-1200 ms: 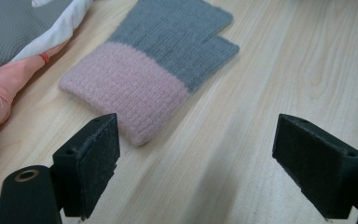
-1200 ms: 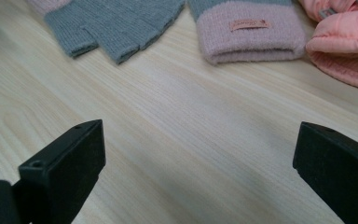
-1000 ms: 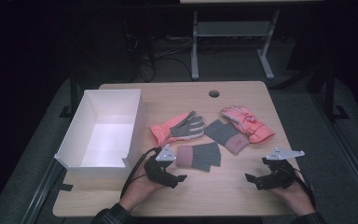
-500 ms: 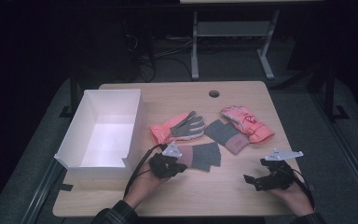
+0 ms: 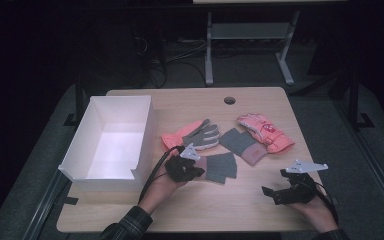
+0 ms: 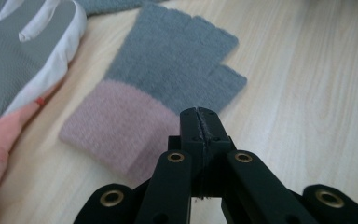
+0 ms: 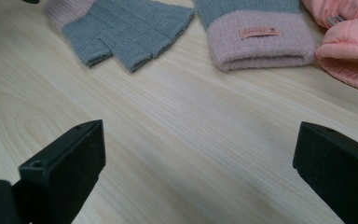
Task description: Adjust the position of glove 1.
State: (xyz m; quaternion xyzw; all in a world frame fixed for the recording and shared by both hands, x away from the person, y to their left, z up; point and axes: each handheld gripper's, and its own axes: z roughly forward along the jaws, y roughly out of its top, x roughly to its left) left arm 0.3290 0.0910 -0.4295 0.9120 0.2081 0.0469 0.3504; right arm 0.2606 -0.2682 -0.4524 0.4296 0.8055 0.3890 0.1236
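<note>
One fingerless mitten [image 6: 168, 88] lies just beyond the closed left gripper [image 6: 199, 122].

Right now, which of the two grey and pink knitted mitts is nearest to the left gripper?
The mitt lying right beside the left gripper, with its pink cuff at the shut jaws. The other mitt lies farther back, next to the padded pink glove.

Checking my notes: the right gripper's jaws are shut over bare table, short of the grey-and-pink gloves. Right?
Not quite: on the right gripper the jaws stand wide open, not shut, as the right gripper view shows. The rest holds.
</note>
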